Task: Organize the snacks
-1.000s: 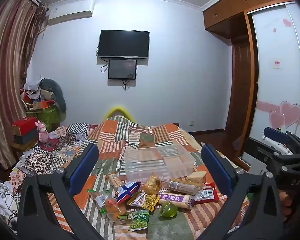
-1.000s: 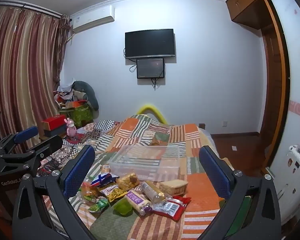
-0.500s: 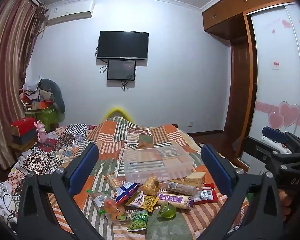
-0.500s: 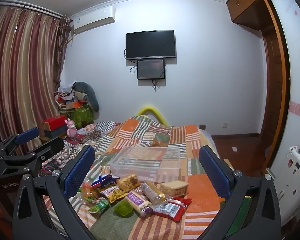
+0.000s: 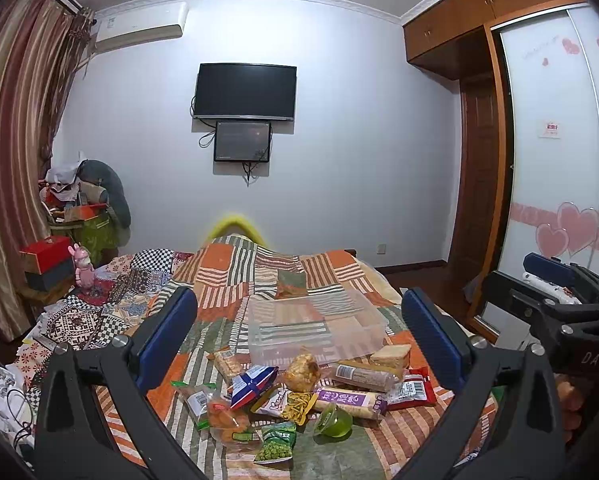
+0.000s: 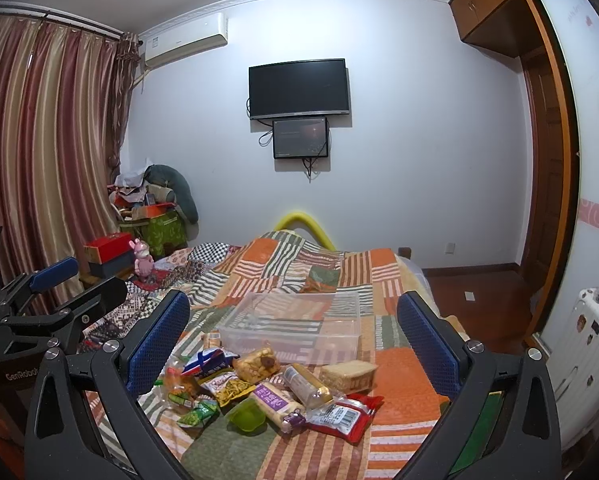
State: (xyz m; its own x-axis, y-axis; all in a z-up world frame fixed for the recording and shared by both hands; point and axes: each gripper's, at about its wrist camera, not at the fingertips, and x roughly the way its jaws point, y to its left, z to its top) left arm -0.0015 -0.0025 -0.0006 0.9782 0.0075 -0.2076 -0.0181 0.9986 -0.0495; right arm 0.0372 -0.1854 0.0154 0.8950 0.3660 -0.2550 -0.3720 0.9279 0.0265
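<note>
Several snack packets lie in a heap (image 5: pixel 295 396) on the patchwork bedspread, seen also in the right wrist view (image 6: pixel 267 388). Among them are a green jelly cup (image 5: pixel 333 424), a purple-labelled pack (image 5: pixel 349 398), a red packet (image 6: pixel 345 414) and a green pea bag (image 5: pixel 277 442). A clear plastic bin (image 5: pixel 315 328) stands just behind the heap; it also shows in the right wrist view (image 6: pixel 295 326) and looks empty. My left gripper (image 5: pixel 299 340) is open, held above the heap. My right gripper (image 6: pixel 293 338) is open too, to its right.
The bed (image 6: pixel 399 392) fills the foreground. A wardrobe (image 5: pixel 555 160) stands on the right, curtains (image 6: pixel 39 160) on the left. Boxes and a pink toy (image 5: pixel 81 264) sit left of the bed. A white suitcase (image 6: pixel 591 340) is at the far right.
Both grippers have drifted very slightly; the snacks and bin have not moved. Both stay open.
</note>
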